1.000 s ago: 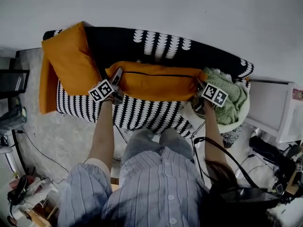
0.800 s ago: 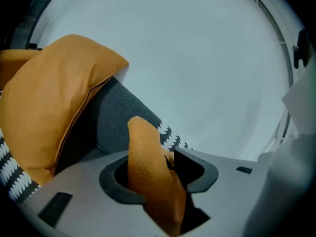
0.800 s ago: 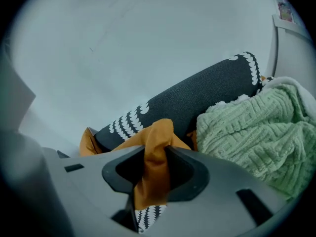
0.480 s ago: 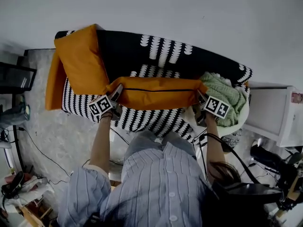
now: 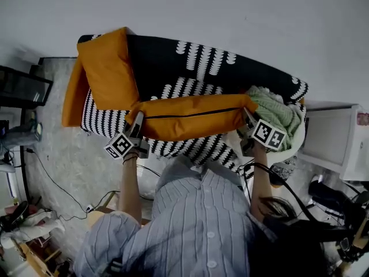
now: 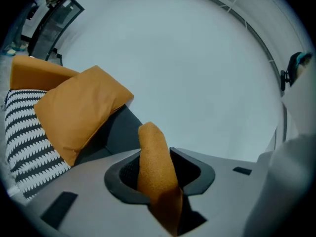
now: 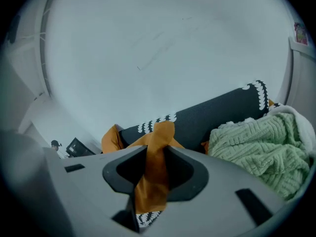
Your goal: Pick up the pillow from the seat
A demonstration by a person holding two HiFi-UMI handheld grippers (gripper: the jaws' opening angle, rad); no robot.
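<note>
A long orange pillow (image 5: 193,115) hangs level above the front of the black-and-white patterned sofa seat (image 5: 190,147), held by its two ends. My left gripper (image 5: 137,122) is shut on its left corner, and its jaws have just been closing on that corner. In the left gripper view the orange corner (image 6: 154,162) stands pinched between the jaws of that gripper (image 6: 158,179). My right gripper (image 5: 248,115) is shut on the right corner. In the right gripper view the bunched orange fabric (image 7: 157,157) fills the gap of that gripper (image 7: 153,174).
A second orange pillow (image 5: 106,68) leans on the sofa's left arm. A green knitted blanket (image 5: 275,111) is heaped in a pale basket at the sofa's right end, with a white cabinet (image 5: 331,137) beyond. A black shelf (image 5: 20,88) and cables (image 5: 52,178) are at the left.
The long pillow has come up off the seat and toward the person, with both grippers rising with it. More of the patterned seat shows behind it.
</note>
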